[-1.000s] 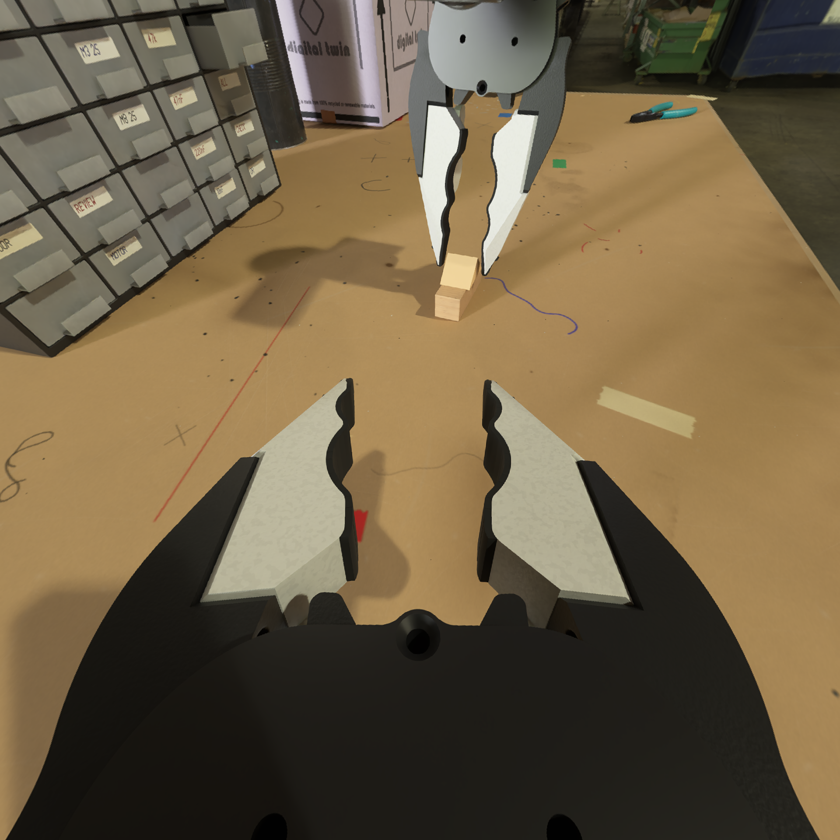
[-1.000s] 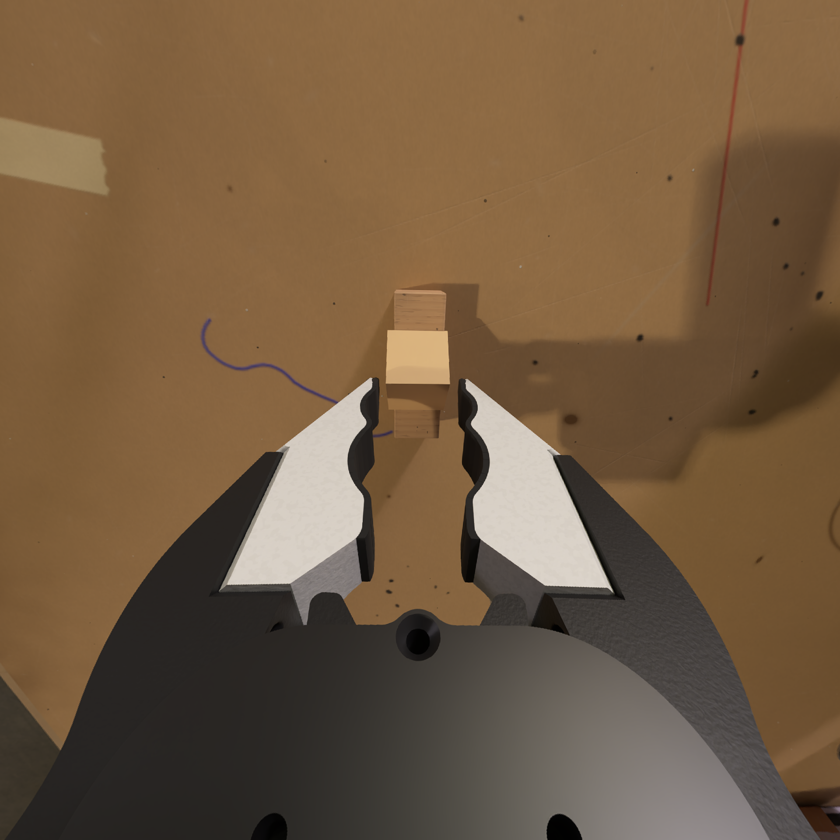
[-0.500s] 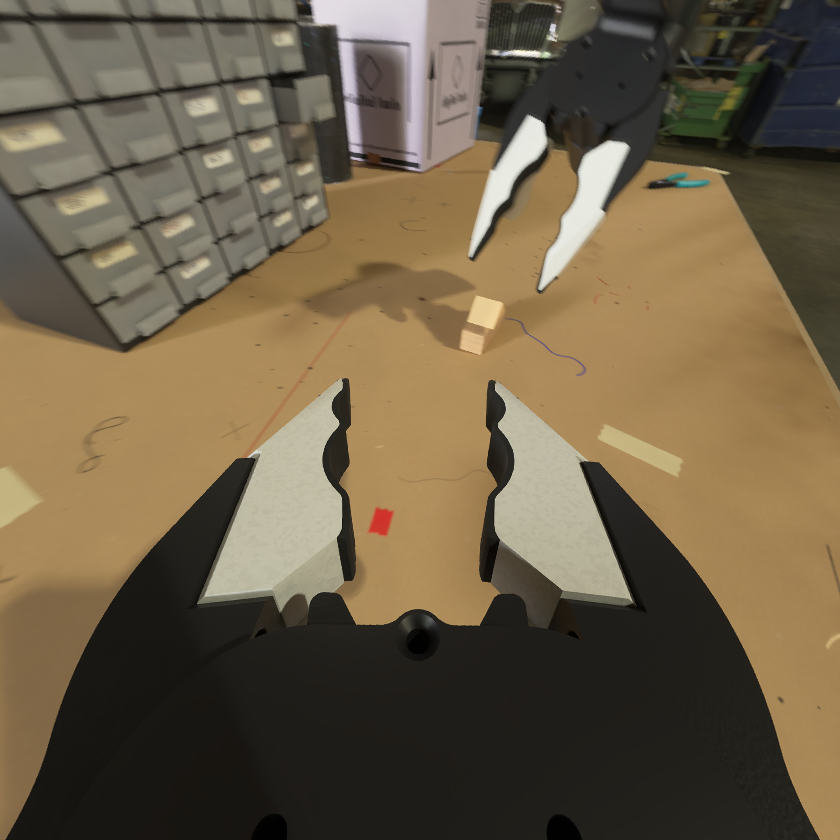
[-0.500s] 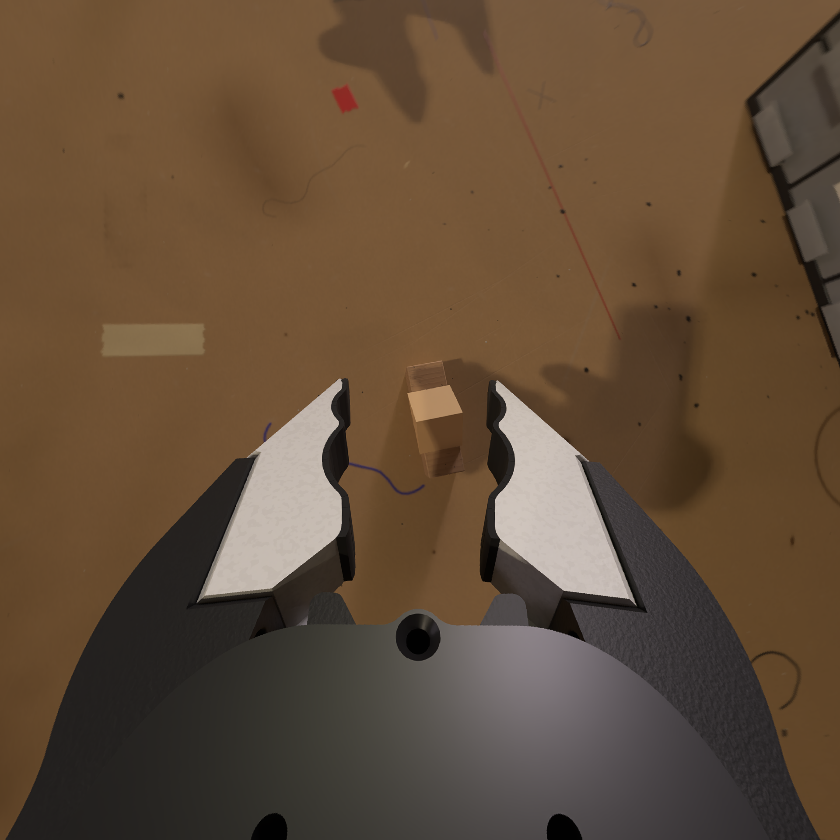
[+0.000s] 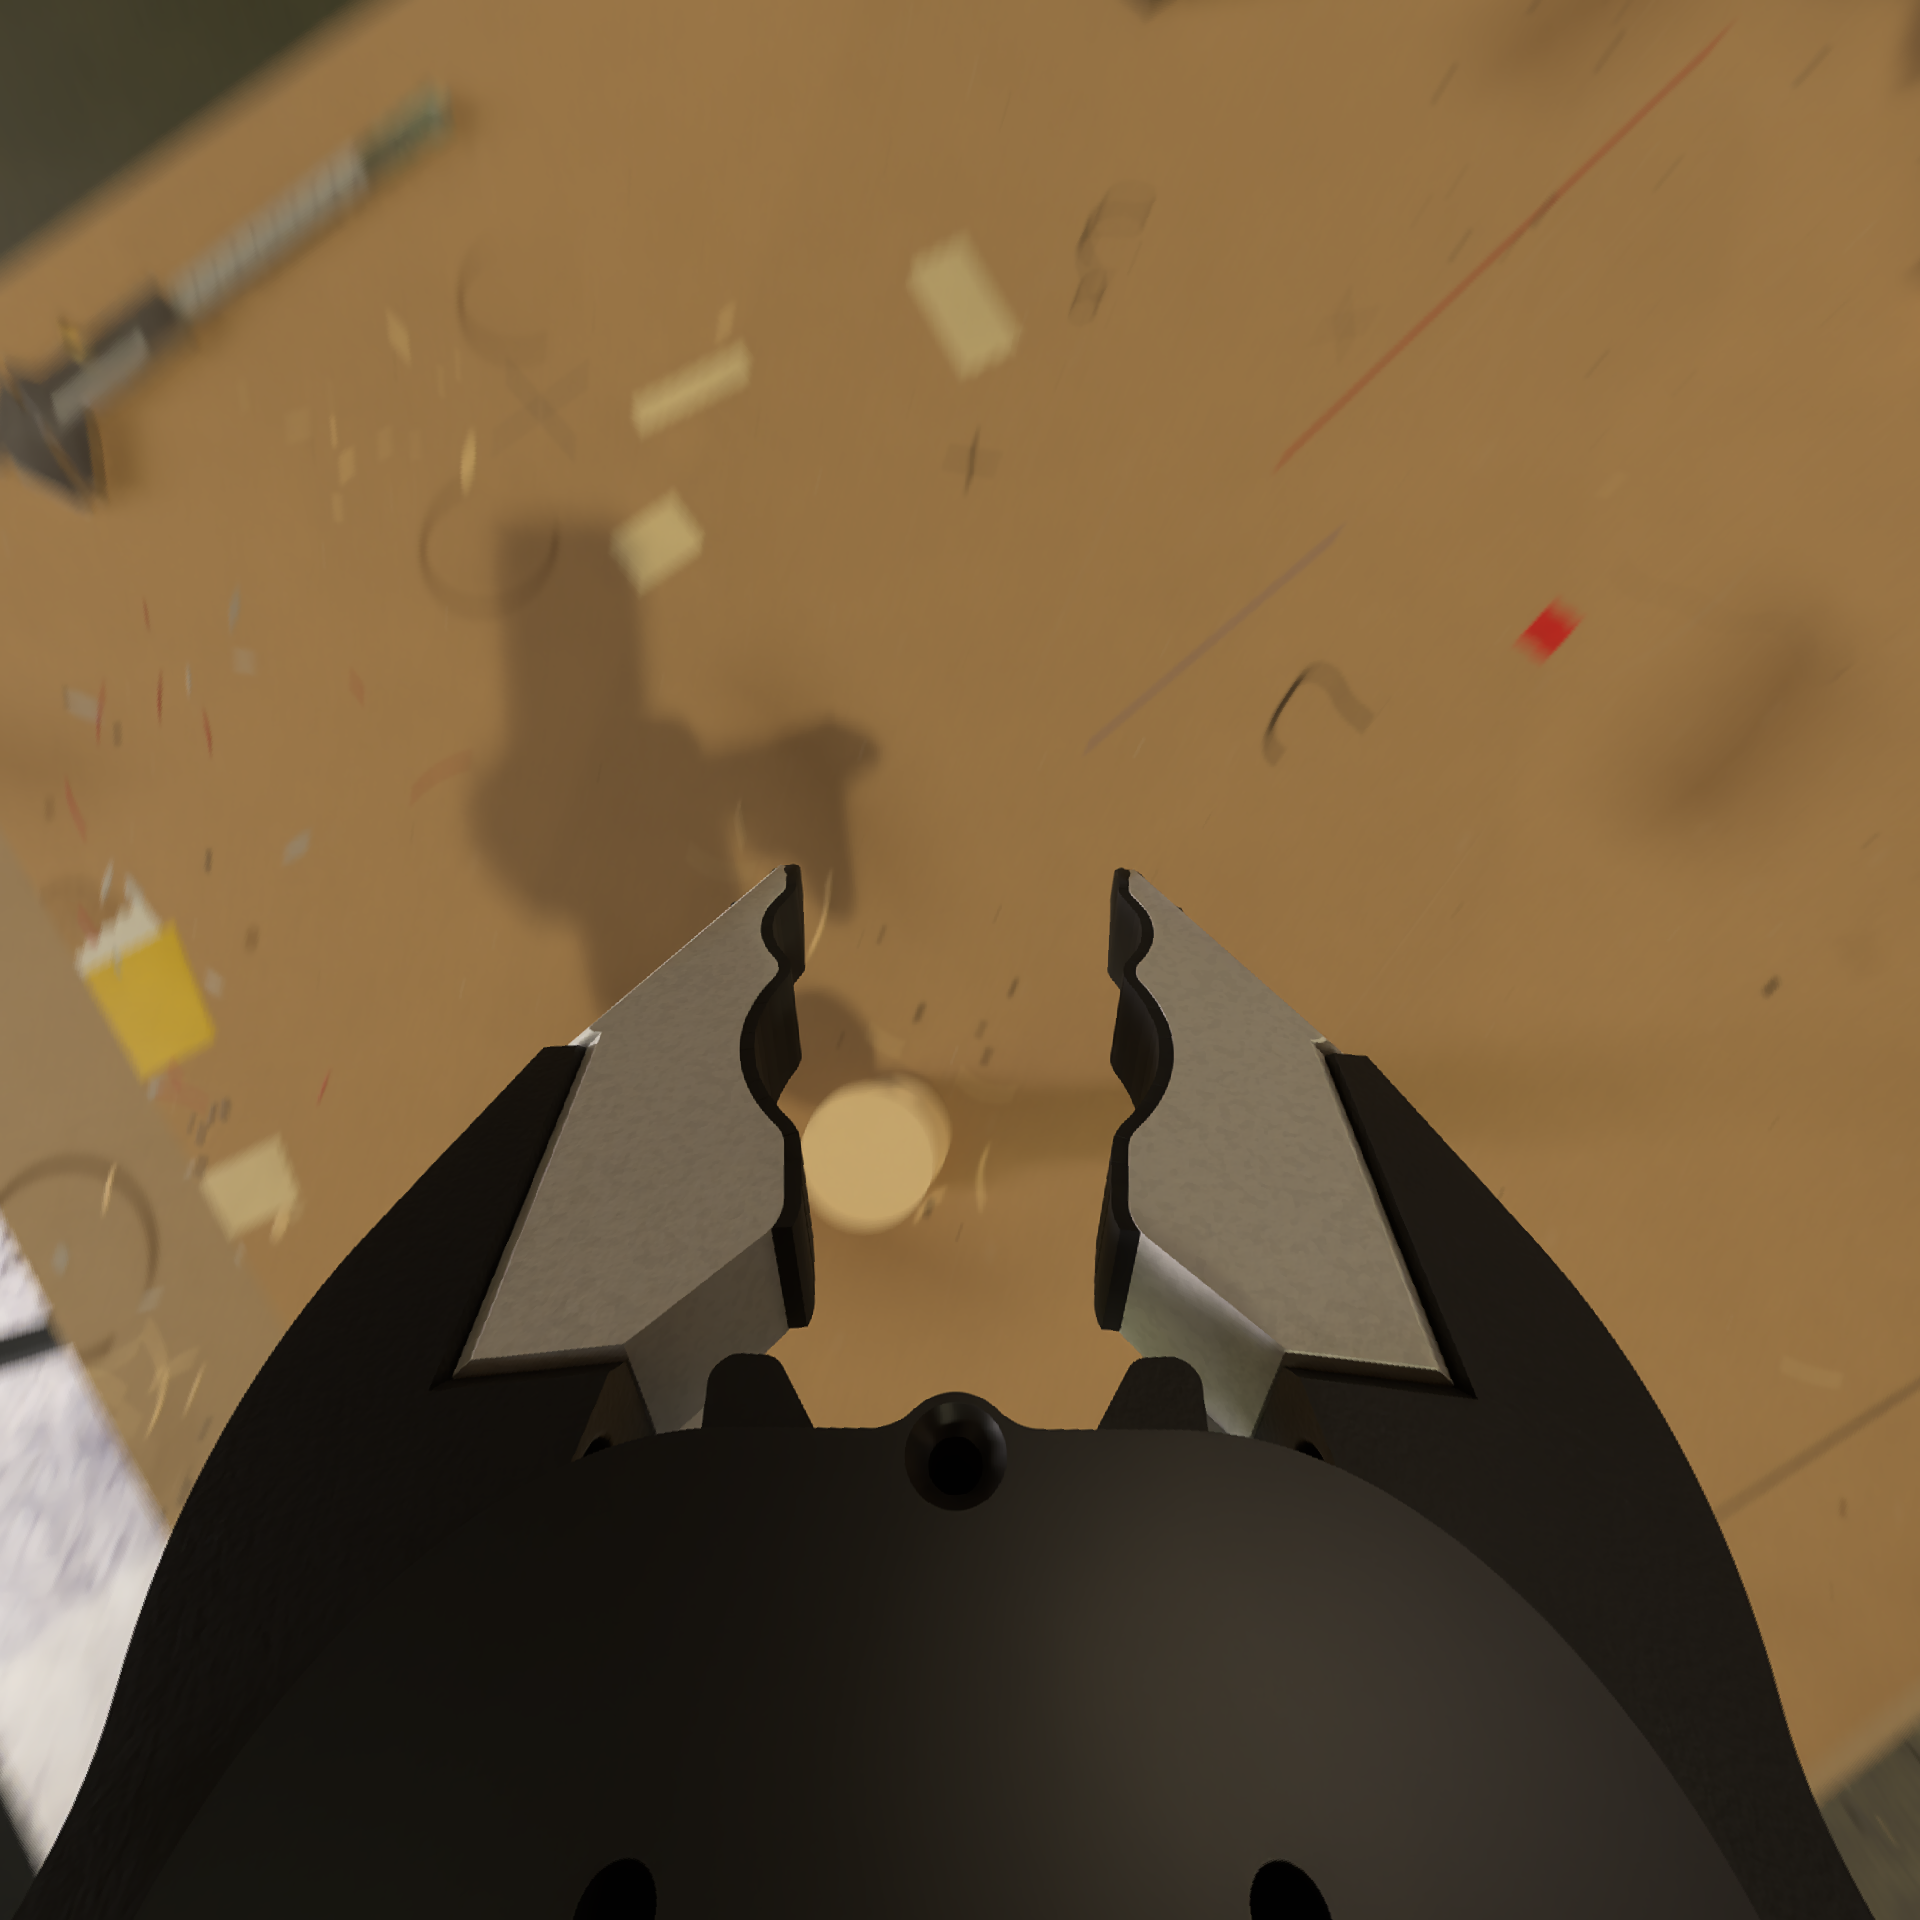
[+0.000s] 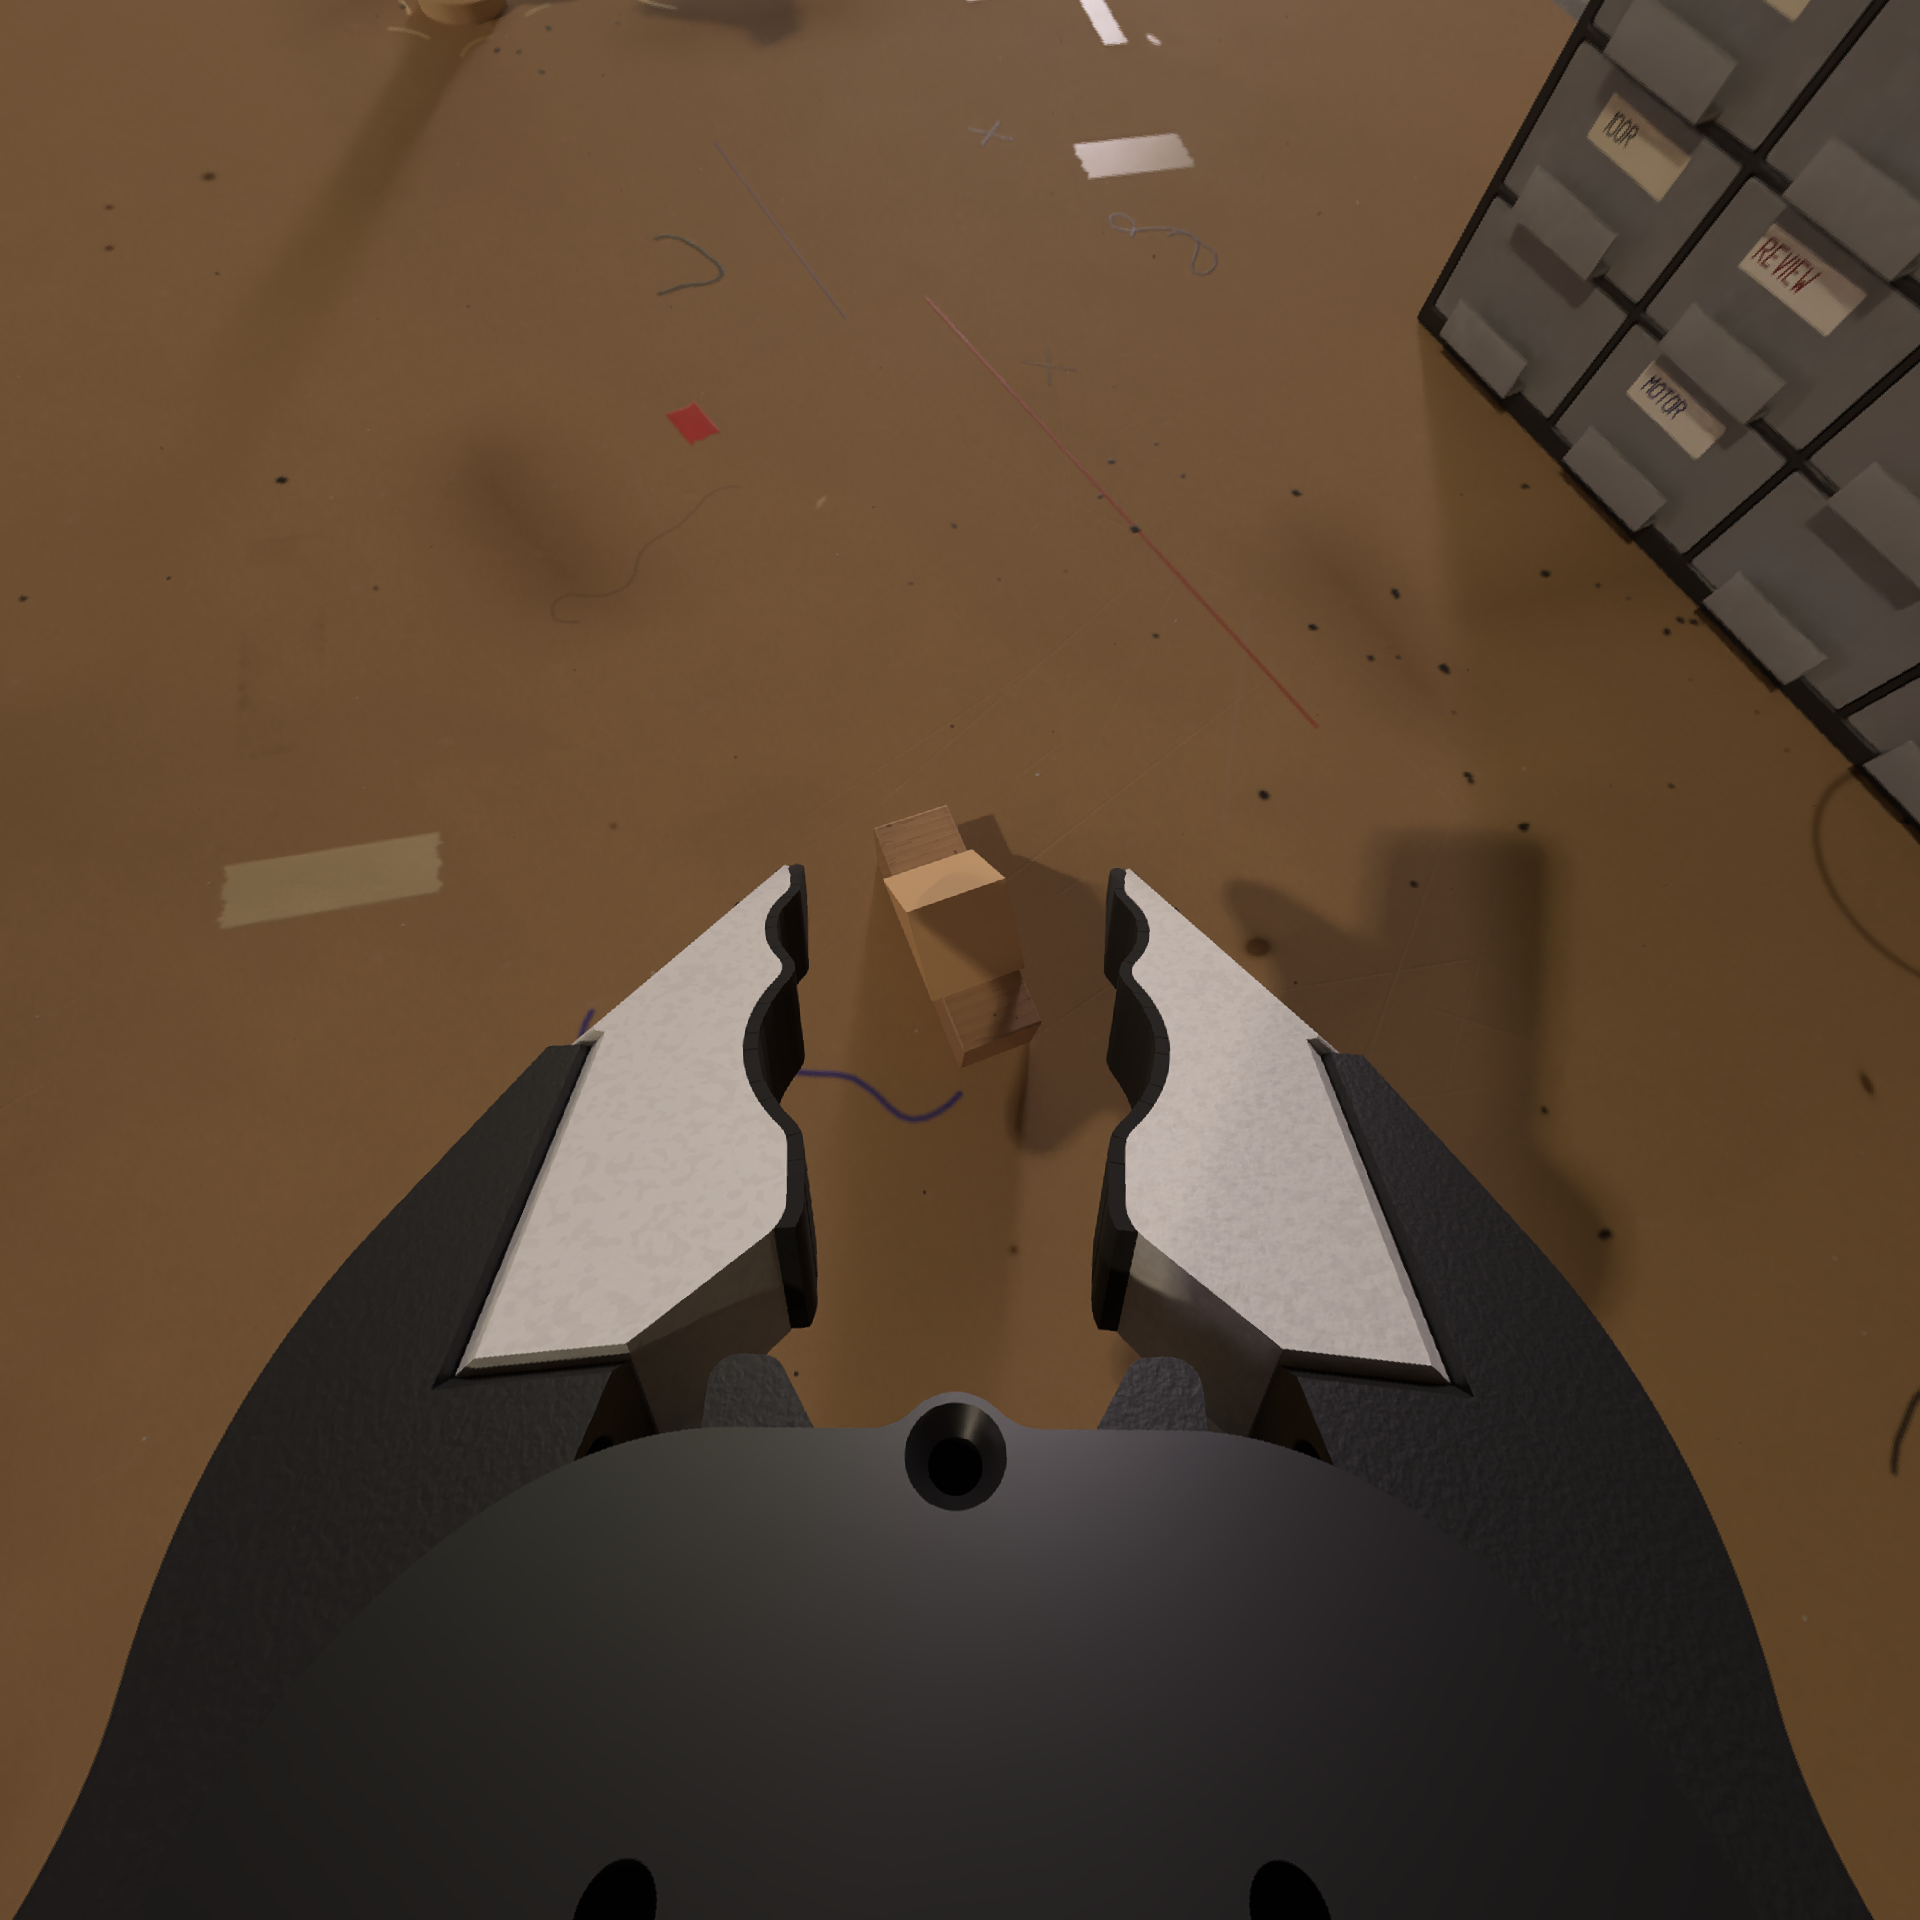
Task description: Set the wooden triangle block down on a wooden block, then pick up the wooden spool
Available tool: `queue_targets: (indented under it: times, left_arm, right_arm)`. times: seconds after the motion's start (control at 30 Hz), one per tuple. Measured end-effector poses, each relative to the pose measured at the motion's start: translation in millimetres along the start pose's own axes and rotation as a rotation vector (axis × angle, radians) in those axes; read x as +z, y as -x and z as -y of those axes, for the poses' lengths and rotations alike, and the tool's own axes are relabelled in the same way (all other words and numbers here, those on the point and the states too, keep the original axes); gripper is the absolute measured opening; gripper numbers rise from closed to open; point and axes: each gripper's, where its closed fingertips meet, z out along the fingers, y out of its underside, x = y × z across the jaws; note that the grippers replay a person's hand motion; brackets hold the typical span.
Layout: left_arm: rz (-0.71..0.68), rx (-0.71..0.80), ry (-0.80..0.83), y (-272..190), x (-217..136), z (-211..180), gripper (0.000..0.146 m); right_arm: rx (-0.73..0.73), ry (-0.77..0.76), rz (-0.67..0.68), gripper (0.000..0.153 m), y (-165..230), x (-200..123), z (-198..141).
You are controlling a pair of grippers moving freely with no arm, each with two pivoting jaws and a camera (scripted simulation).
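The wooden spool (image 5: 871,1153) stands on the table, seen from above as a pale round top. My left gripper (image 5: 956,883) is open and empty above it, and the spool lies low between the fingers, nearer the left finger (image 5: 665,1122). The wooden triangle block (image 6: 951,914) rests on the wooden block (image 6: 992,1023) on the table. My right gripper (image 6: 954,883) is open and empty, high above that stack. The spool's edge also shows at the top of the right wrist view (image 6: 457,8).
A grey drawer cabinet (image 6: 1714,343) stands at the right. Tape strips (image 6: 330,878), a red tape piece (image 6: 692,423) and a blue thread (image 6: 894,1101) lie on the brown table. A caliper (image 5: 197,301), a yellow note (image 5: 151,997) and wood scraps lie near the table edge.
My left gripper has swung round and now looks down on the spool, with the view blurred by motion. My right gripper has risen farther from the stacked blocks.
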Motion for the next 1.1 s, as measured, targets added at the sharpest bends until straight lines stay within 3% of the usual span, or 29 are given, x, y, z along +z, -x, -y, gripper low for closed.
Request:
queue_targets:
  times: [0.2, 0.33, 0.83, 1.1]
  left_arm:
    - [-0.060, 0.057, 0.376, 18.1, 3.5, -80.1, 0.055]
    - [-0.098, 0.095, 0.449, 18.1, 9.7, -100.6, 0.054]
    - [-0.040, 0.116, 0.488, 26.5, 26.7, -110.1, 0.041]
    - [-0.011, 0.242, 0.360, 23.1, -11.8, -54.9, 0.041]
  right_arm:
    - [-0.004, -0.014, -0.002, 0.057, -1.2, -1.7, 0.7]
    - [0.001, -0.015, -0.006, 0.057, -2.3, -2.6, 0.0]
    - [0.002, -0.019, -0.009, 0.057, -2.3, -4.9, 0.6]
    - [-0.041, -0.037, 0.029, 0.056, 9.3, -4.6, 14.7]
